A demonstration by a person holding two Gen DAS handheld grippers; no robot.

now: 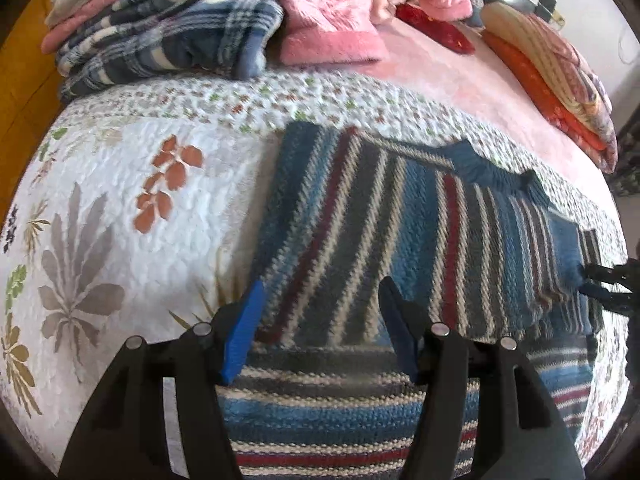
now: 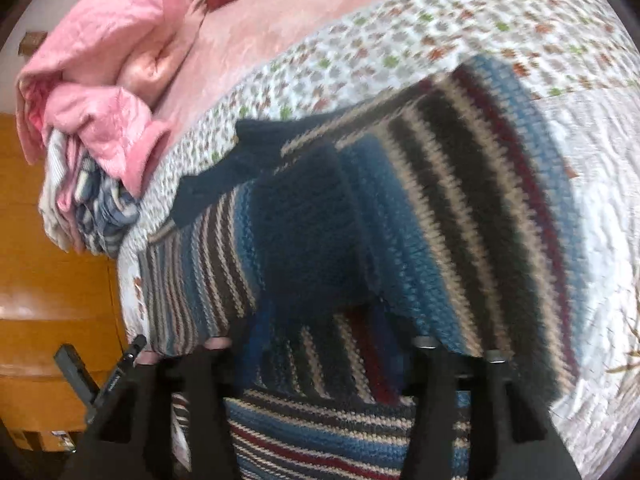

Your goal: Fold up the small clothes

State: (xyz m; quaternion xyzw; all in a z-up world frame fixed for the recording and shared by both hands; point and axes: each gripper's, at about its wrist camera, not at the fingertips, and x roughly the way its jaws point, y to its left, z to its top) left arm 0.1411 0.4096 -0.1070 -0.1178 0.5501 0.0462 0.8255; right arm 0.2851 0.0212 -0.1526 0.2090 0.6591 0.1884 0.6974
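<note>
Striped knit sweater (image 1: 420, 232) spread on floral quilt (image 1: 120, 208) covering the bed, lower part folded toward the cameras. Left claw (image 1: 320, 328) wide open, blue pads (image 1: 242, 332) apart, hovering over the sweater's near edge, gripping nothing. Right claw (image 1: 600, 280) seen at sweater's far right edge, pinched closed on a blue section of knit; in right wrist view fingertips buried under lifted fabric. Pile of folded clothes, plaid and pink (image 1: 192, 20), at back of bed, well apart from sweater.
</note>
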